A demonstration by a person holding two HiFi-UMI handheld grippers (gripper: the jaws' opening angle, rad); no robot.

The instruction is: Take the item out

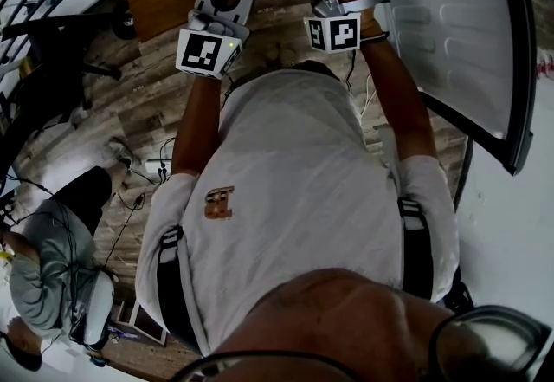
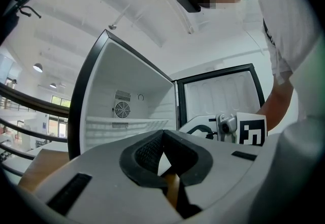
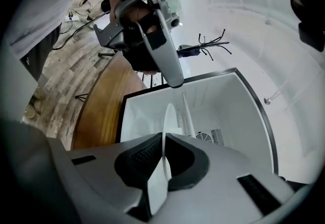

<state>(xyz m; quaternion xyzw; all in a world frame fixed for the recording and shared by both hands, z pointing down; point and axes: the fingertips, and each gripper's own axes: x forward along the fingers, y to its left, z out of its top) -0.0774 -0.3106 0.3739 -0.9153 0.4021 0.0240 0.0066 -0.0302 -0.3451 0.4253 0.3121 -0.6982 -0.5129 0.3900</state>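
We are pinching a thin white item [image 3: 170, 116] edge-on in our right claw [image 3: 163, 137], holding it before the open white fridge [image 3: 228, 108], our left claw [image 2: 163, 135] sitting pressed together, empty, alongside
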